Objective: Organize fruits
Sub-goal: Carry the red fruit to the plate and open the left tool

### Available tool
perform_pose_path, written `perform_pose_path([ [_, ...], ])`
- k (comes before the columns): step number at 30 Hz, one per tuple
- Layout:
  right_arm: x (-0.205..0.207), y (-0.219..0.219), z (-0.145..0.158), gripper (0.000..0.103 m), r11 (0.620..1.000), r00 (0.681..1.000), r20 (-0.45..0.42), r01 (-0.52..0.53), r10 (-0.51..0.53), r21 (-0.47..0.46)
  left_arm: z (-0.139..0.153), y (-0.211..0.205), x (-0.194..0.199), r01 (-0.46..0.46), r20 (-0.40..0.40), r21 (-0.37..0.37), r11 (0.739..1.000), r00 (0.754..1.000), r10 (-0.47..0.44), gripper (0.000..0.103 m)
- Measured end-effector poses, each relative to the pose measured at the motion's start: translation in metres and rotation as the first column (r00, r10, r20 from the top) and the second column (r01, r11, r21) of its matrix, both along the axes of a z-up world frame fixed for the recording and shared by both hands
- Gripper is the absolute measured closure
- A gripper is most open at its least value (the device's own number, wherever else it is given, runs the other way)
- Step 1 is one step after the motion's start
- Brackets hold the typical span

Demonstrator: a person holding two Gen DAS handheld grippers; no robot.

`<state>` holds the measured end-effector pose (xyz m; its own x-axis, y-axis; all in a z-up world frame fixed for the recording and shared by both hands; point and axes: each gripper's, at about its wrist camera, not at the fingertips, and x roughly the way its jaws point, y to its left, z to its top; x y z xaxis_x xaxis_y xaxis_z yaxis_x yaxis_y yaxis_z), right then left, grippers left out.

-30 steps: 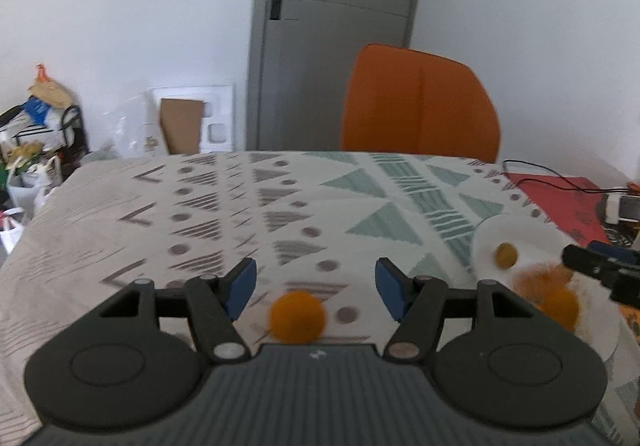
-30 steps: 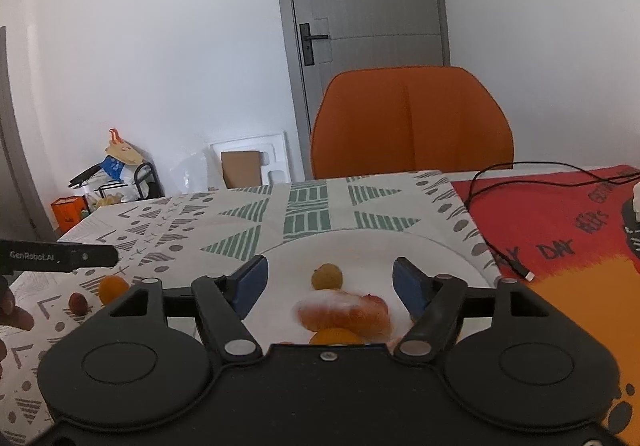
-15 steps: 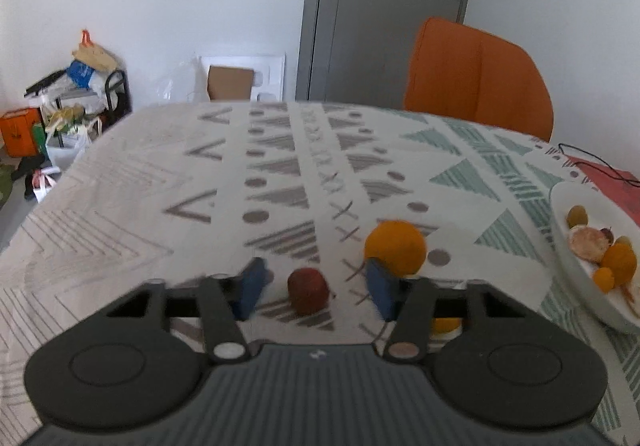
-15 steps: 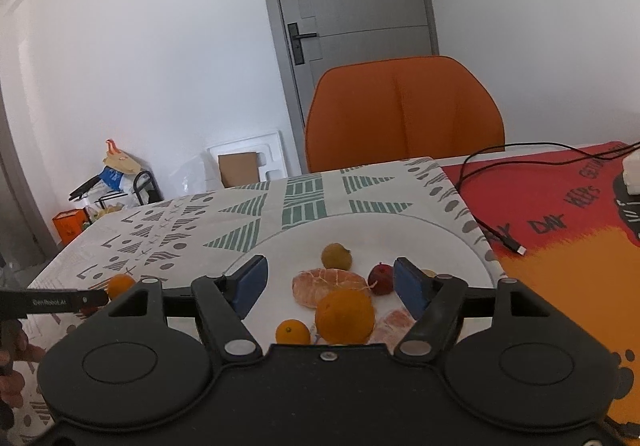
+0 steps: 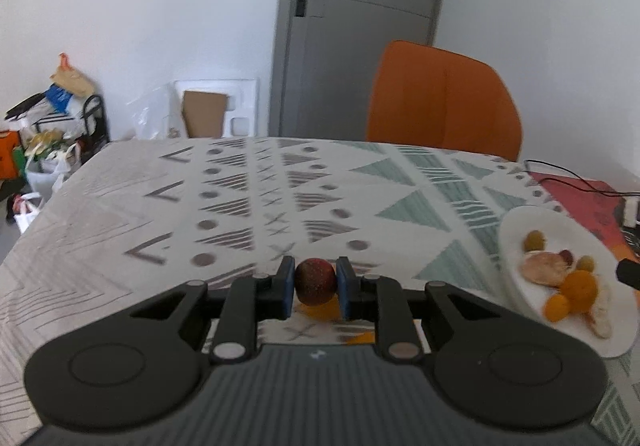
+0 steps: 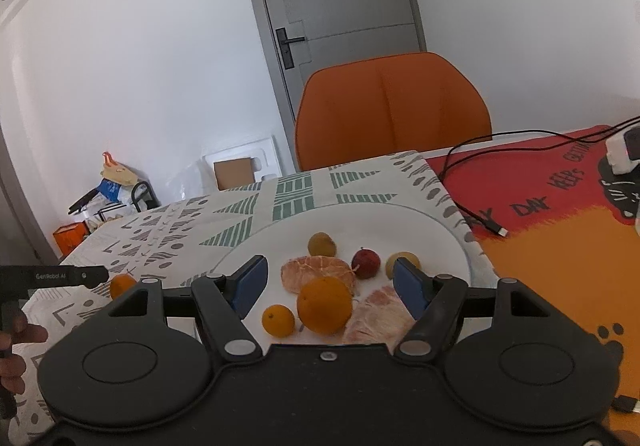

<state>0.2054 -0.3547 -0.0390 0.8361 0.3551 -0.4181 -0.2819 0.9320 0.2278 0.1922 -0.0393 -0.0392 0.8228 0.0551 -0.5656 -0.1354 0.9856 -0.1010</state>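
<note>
Red fruit (image 5: pixel 315 282) pinched by left hand-held gripper (image 5: pixel 315 288), right hand-held gripper (image 6: pixel 328 284) spread above plate (image 6: pixel 440 234)

left gripper (image 5: pixel 315 288) — fingers clamped together | right gripper (image 6: pixel 327 282) — fingers spread wide

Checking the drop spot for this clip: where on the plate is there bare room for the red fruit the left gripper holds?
The plate is bare along its far rim, beyond the small yellowish fruit, and at its left edge. The near middle is crowded: big orange, peeled segments, small red fruit.
</note>
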Motion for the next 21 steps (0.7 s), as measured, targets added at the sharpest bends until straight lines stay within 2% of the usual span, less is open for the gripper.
perform_pose_path([
  [11,-0.015,-0.039,-0.002,0.034,0.997,0.998,0.005,0.066,-0.066,0.042,0.013,-0.062,0.009,0.147,0.031,0.015,0.989,0.989,-0.147,0.083],
  [21,-0.023,-0.068,-0.007,0.034,0.992,0.994,0.001,0.112,-0.112,0.065,0.015,-0.108,0.019,0.237,0.034,0.036,0.971,0.971,-0.238,0.083],
])
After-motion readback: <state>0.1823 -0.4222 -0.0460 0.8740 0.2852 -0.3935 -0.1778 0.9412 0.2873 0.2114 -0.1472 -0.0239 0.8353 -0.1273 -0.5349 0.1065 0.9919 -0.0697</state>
